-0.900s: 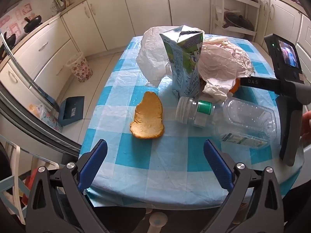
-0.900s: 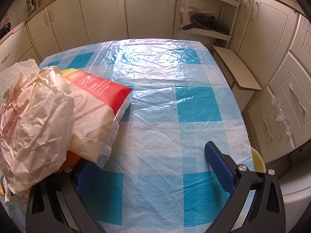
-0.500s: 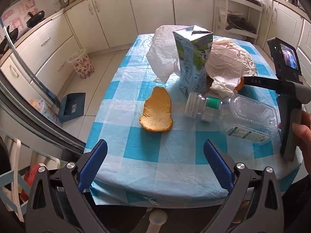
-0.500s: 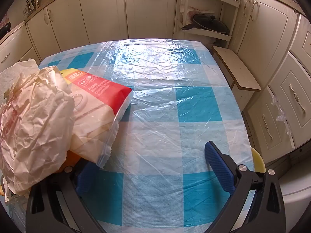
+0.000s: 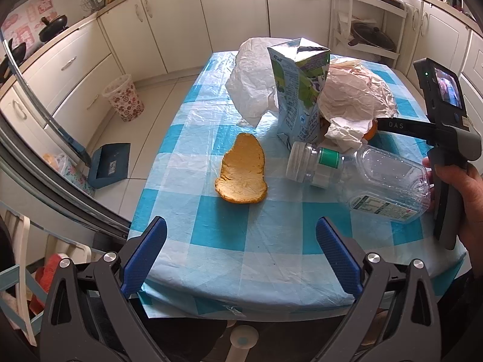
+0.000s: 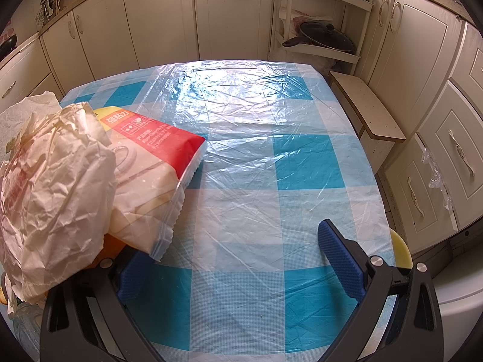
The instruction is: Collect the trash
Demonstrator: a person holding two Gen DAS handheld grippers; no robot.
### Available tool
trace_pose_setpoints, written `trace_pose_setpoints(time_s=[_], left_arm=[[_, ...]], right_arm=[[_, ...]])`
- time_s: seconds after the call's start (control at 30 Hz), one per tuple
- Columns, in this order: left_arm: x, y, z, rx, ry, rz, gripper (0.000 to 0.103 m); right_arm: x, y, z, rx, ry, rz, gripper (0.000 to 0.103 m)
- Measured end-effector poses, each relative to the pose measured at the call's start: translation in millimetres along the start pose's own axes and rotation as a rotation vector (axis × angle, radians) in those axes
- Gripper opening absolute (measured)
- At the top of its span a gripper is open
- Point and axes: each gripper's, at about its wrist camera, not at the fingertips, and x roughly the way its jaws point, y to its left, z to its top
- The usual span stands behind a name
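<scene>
The peel (image 5: 242, 169) lies flat mid-table, well in from the near edge, its long axis running from that edge toward the carton (image 5: 297, 90). Only the left view shows it, with the bottle (image 5: 359, 178) lying on its side, cap toward the peel. The right view shows a red-and-white packet (image 6: 148, 178) under crumpled paper (image 6: 51, 193) (which hides the right gripper's (image 6: 241, 259) left pad). Both grippers gape empty, the left gripper (image 5: 241, 253) above the table's (image 5: 271, 241) near edge.
</scene>
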Motion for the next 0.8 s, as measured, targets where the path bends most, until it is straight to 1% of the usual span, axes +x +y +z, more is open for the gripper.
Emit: trace_pose_setpoints(time_s=[0.13,0.27,0.33,0.4,0.47,0.53,0.6,0.7,0.8], left_arm=[[0.0,-0.7,0.2,0.003,0.000,-0.002,0.095],[-1.5,-0.2,1.0,0.002,-0.004,-0.001,0.095],[-2.8,1.1,1.4,-0.005,-0.007,0.000,0.095],[-4.9,3.1,1.7,-0.015,-0.013,0.001,0.095],[-8.9,4.1,1.1,-0.023,-0.018,-0.003,0.095],[-16.9,5.3,0.0,-0.035,-0.025,-0.016,0.095],[-26.4,6.5,-2.1,-0.047,-0.036,-0.024,0.095],[-43.1,5.9,-8.9,-0.052,-0.048,-0.027,0.095],[-59.9,3.6,-19.0,-0.052,-0.057,-0.036,0.095]], right_arm=[[0.1,-0.2,0.8,-0.004,0.002,0.003,0.097],[-0.3,-0.8,3.0,-0.032,0.024,0.021,0.097],[-6.1,-3.1,-0.4,-0.023,0.019,-0.009,0.097],[-17.7,-4.8,-7.4,-0.034,-0.016,-0.035,0.097],[-35.6,-5.1,-13.2,-0.063,-0.059,-0.057,0.097],[-60.4,-1.7,-11.4,-0.094,-0.114,-0.081,0.097],[-85.3,1.4,-16.5,-0.106,-0.171,-0.097,0.097],[-122.4,0.7,-30.9,-0.106,-0.230,-0.084,0.097],[-157.7,2.4,-50.7,-0.113,-0.266,-0.067,0.097]])
